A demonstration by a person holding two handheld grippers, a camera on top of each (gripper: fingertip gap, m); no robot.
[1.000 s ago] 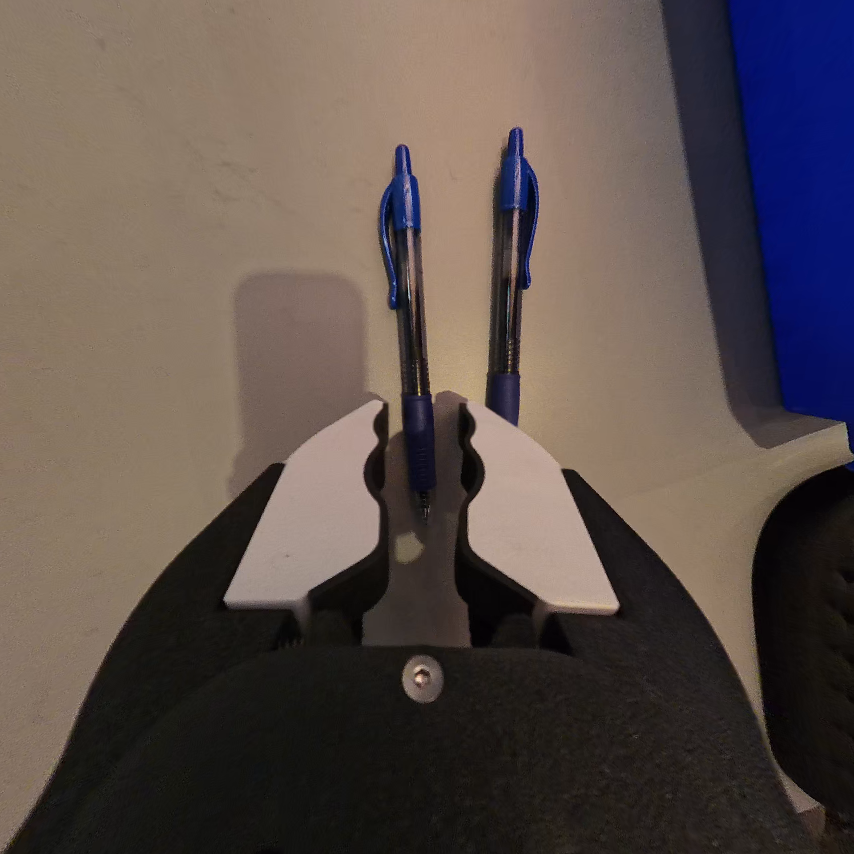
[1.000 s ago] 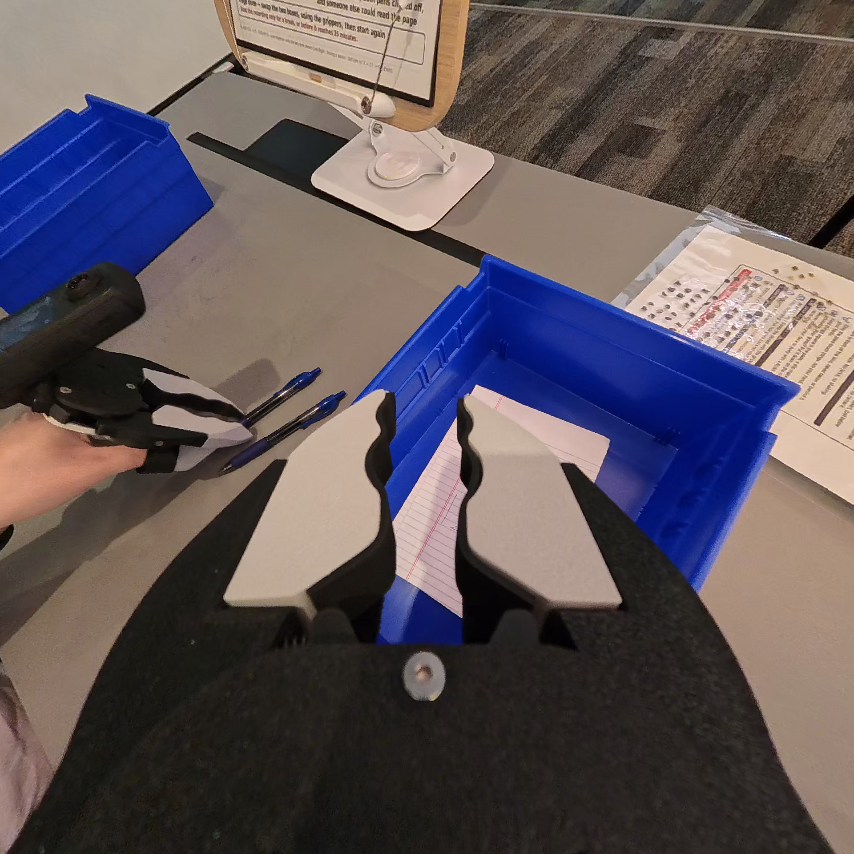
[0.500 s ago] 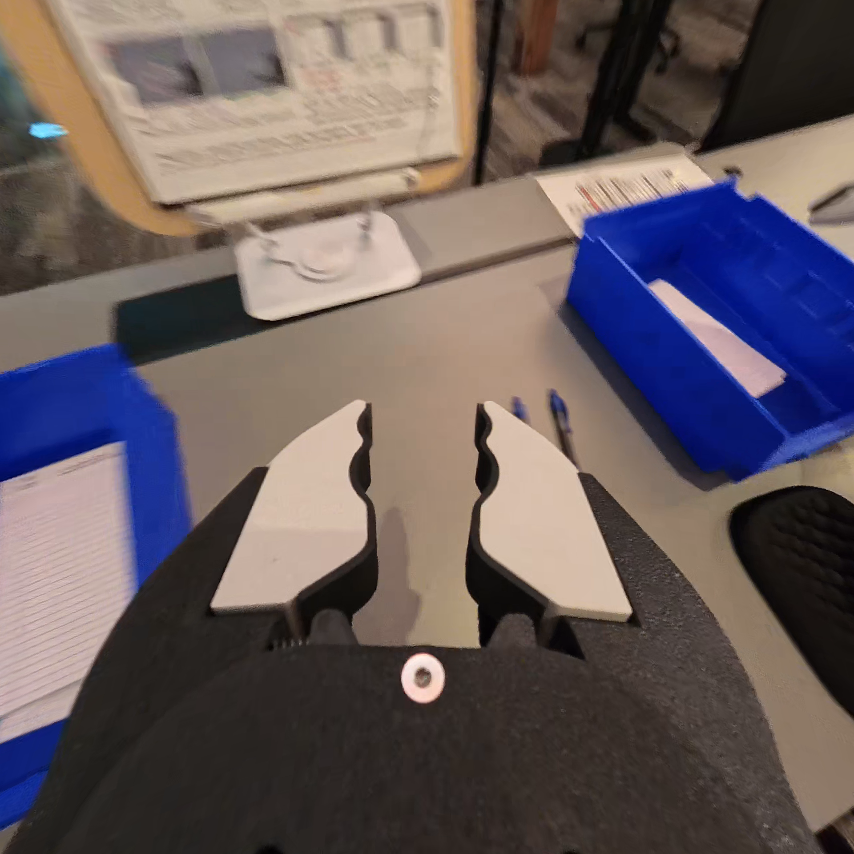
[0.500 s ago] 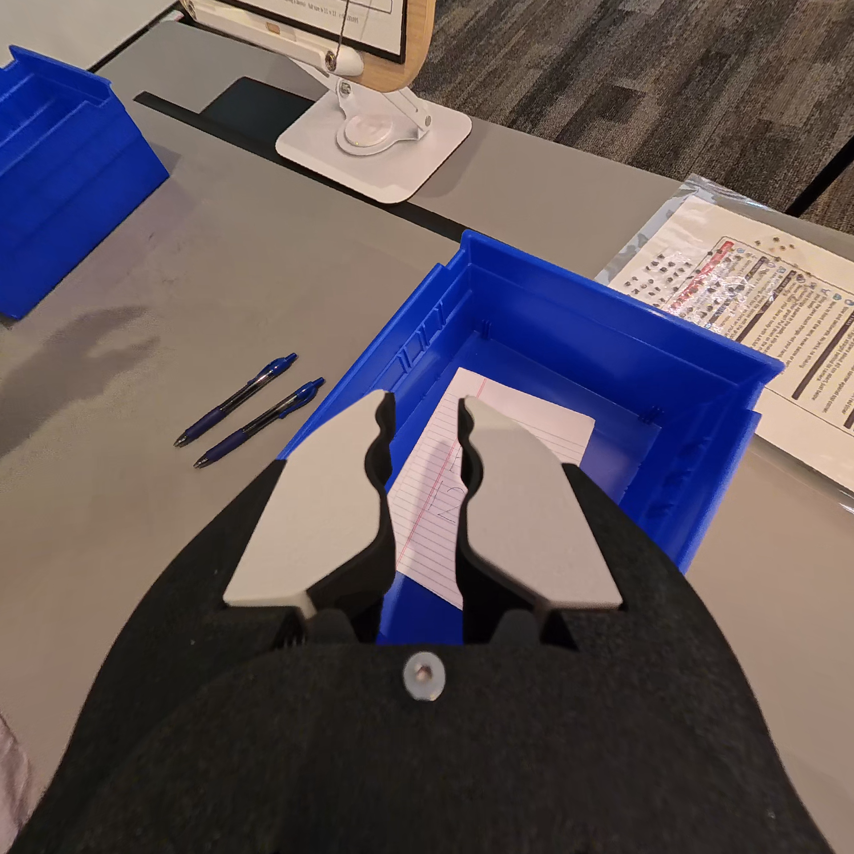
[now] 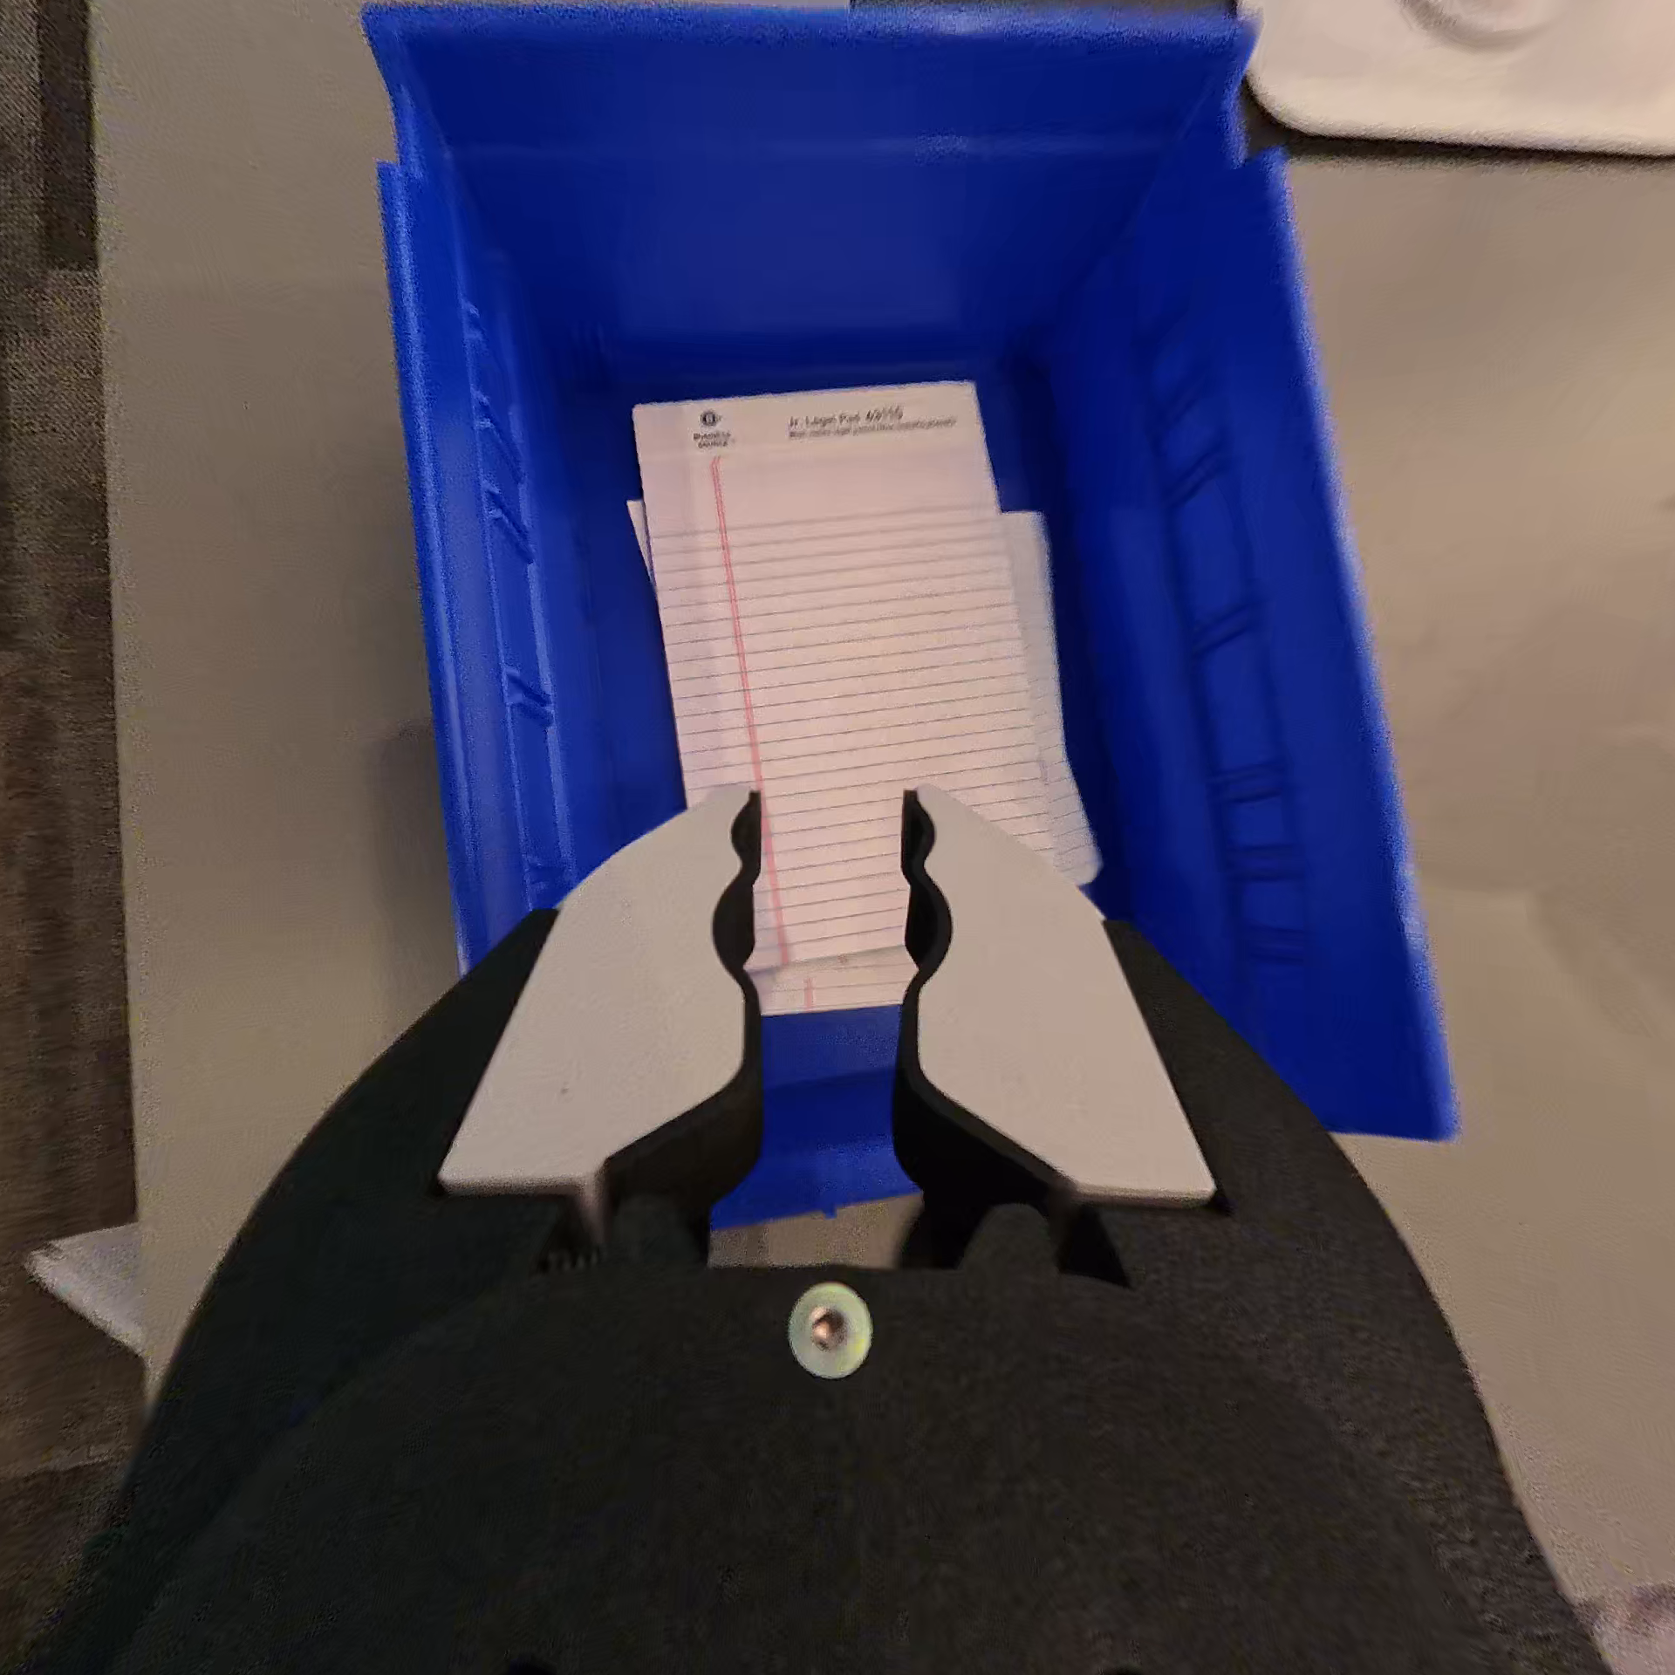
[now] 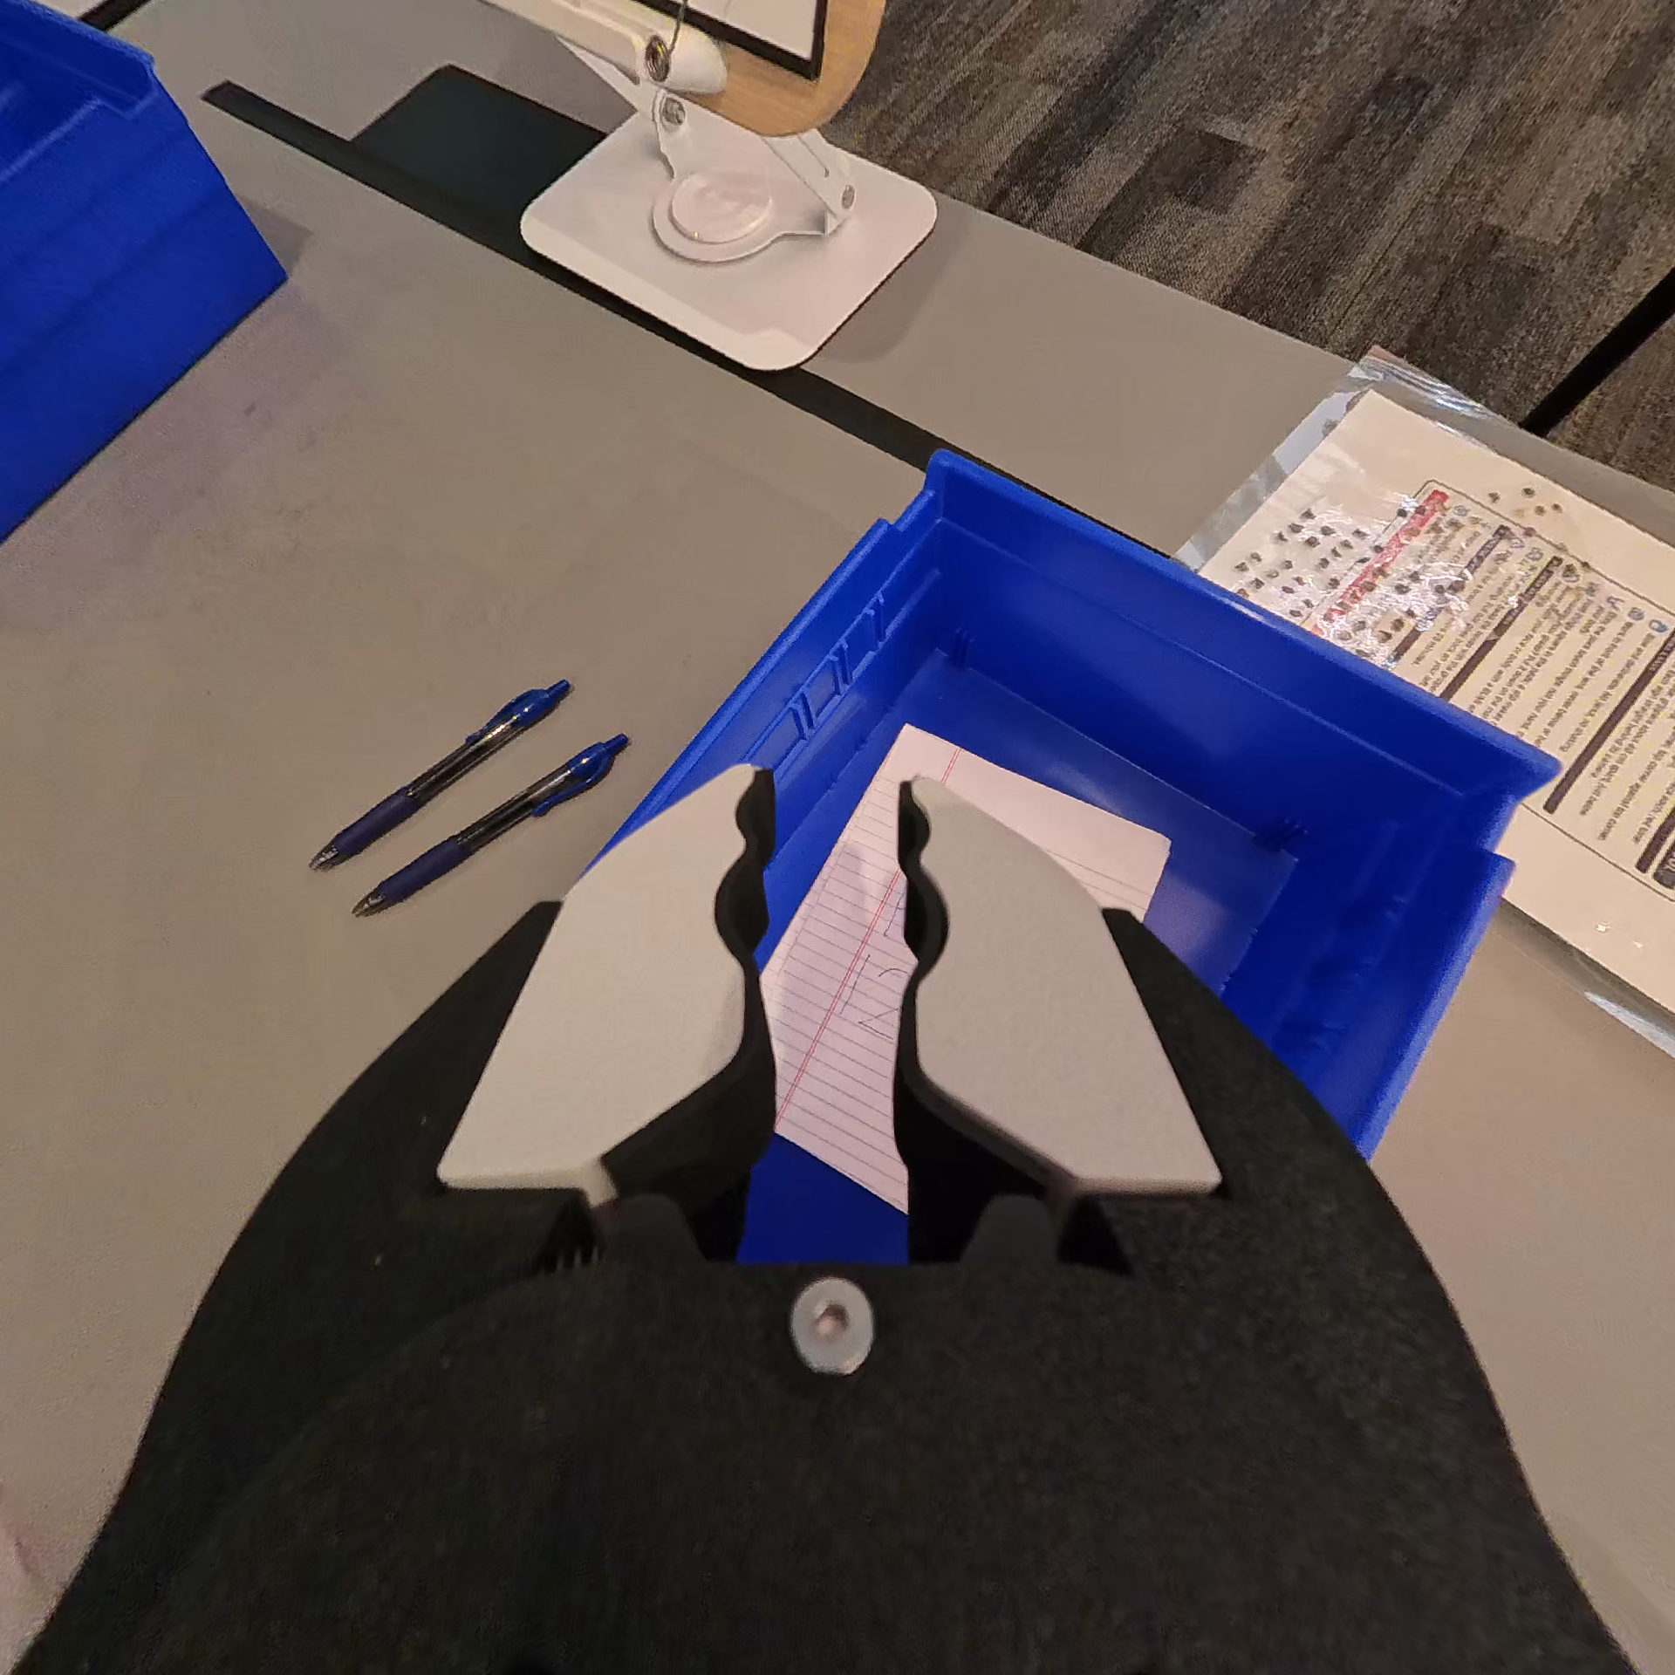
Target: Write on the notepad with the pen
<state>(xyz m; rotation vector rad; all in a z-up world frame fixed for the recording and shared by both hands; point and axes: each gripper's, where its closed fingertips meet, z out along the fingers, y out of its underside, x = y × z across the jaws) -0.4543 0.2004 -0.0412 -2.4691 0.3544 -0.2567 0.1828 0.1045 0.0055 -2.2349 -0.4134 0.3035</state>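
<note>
In the left wrist view a white lined notepad (image 5: 843,653) lies on loose sheets inside a blue bin (image 5: 1178,544). My left gripper (image 5: 829,798) is open and empty, held over the near end of the pad. In the right wrist view two blue pens (image 6: 440,775) (image 6: 494,820) lie side by side on the grey table, left of another blue bin (image 6: 1133,616). That bin holds a lined sheet (image 6: 852,997) with pen marks on it. My right gripper (image 6: 834,779) is open and empty above that bin's near left side.
A white stand (image 6: 725,236) carrying a board sits at the back of the table. A laminated printed sheet (image 6: 1495,653) lies right of the right-hand bin. A blue bin (image 6: 91,227) stands at the far left. The stand's base corner shows in the left wrist view (image 5: 1468,82). The tips of one gripper are about 65 cm away from the tips of the other.
My left gripper, which was around a pen's tip on the table, has left both pens lying there and swung left over the notepad bin. My right gripper has stayed open over its bin.
</note>
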